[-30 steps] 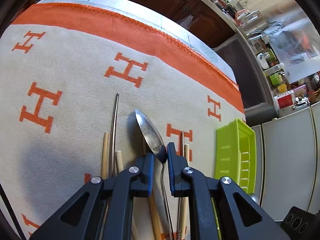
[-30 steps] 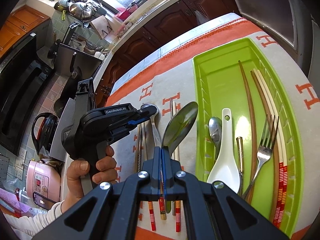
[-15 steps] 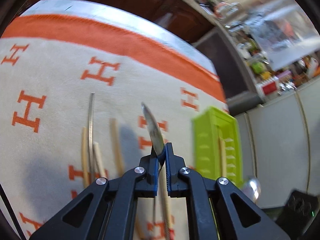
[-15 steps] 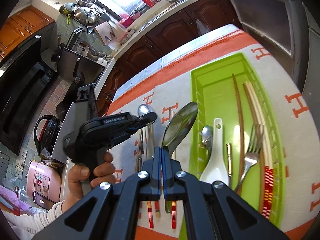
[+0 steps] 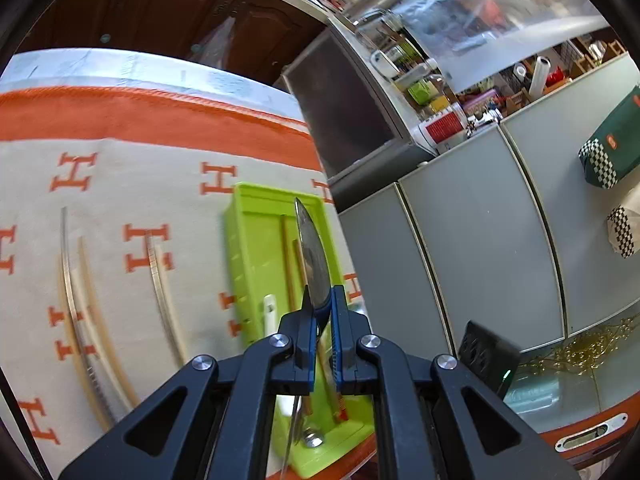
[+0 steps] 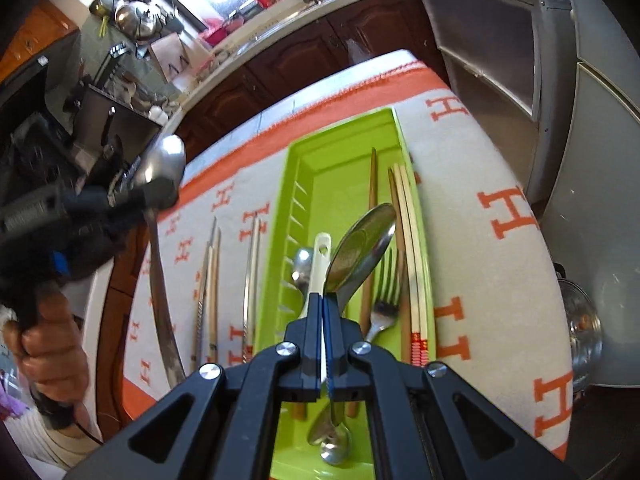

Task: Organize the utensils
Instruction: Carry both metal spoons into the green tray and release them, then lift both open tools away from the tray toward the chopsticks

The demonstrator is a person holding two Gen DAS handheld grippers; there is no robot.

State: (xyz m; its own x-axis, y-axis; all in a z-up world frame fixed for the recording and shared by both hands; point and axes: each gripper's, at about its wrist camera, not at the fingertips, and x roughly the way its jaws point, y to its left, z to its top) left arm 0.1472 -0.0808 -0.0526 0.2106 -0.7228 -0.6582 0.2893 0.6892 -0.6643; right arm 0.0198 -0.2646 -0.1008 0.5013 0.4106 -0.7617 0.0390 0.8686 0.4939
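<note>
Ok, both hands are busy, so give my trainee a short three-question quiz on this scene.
1. True or false: each gripper is shut on a metal spoon.
2. Where is the fork? A) on the cloth B) in the green tray C) in a gripper
3. What lies loose on the cloth, left of the tray?

Key: 1 true: left gripper holds one spoon, right gripper another spoon. 2 B. 3 chopsticks.

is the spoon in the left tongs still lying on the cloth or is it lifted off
Lifted off. The left tongs are shut on the spoon, which hangs in the air beside the cloth in the right view.
</note>
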